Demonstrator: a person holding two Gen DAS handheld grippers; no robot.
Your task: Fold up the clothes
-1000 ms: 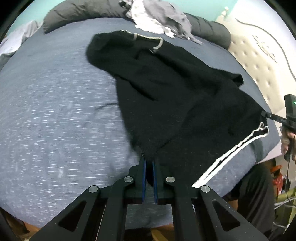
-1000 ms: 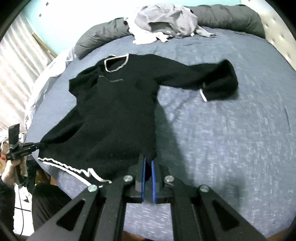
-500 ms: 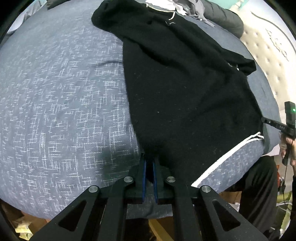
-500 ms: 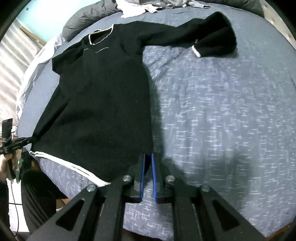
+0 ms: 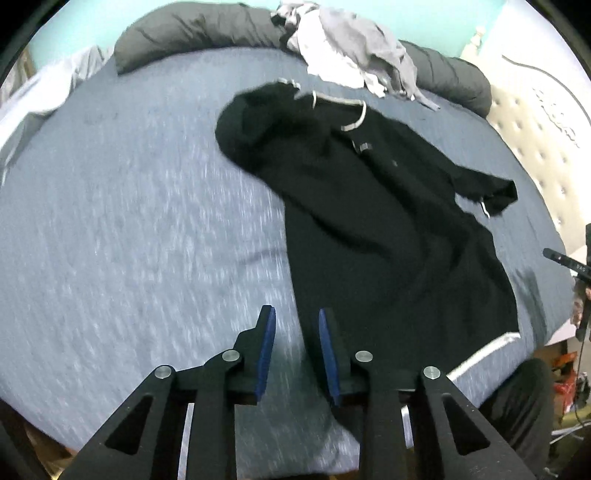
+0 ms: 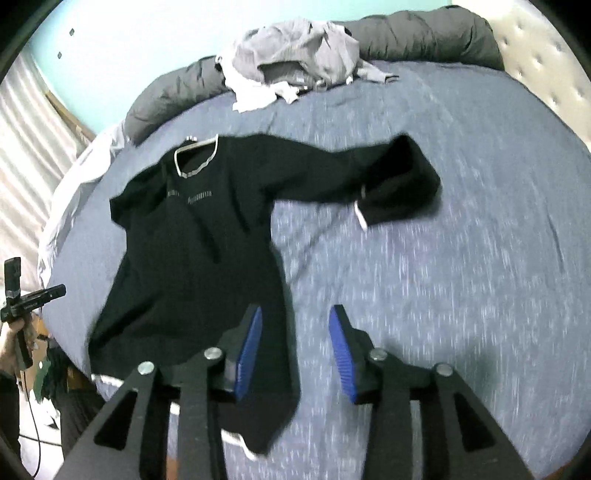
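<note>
A black long-sleeved sweater [image 5: 388, 229] [image 6: 207, 258] with a white-trimmed collar and a white-striped hem lies spread on the blue-grey bed [image 5: 129, 240] [image 6: 461, 258], hem towards me. One sleeve [image 6: 369, 177] stretches sideways, its cuff folded back. My left gripper [image 5: 295, 321] hovers over the hem's left edge, jaws opening, the blue pads clear of the cloth. My right gripper [image 6: 295, 317] hangs above the hem's other corner, jaws opening too, the fabric lying loose beneath them. Each gripper also shows at the edge of the other's view: the right gripper [image 5: 565, 258] and the left gripper [image 6: 33, 299].
A heap of grey and white clothes [image 5: 351, 55] [image 6: 295, 59] sits at the bed's far end on a dark grey duvet roll [image 5: 192, 33] [image 6: 424, 33]. A cream tufted headboard [image 5: 535, 122] [image 6: 546, 55] borders one side. The bed edge runs just below the hem.
Both grippers were shut on the sweater's hem corners; their jaws have now parted and let the cloth go. Both have pulled back and risen, and the sweater lies flat.
</note>
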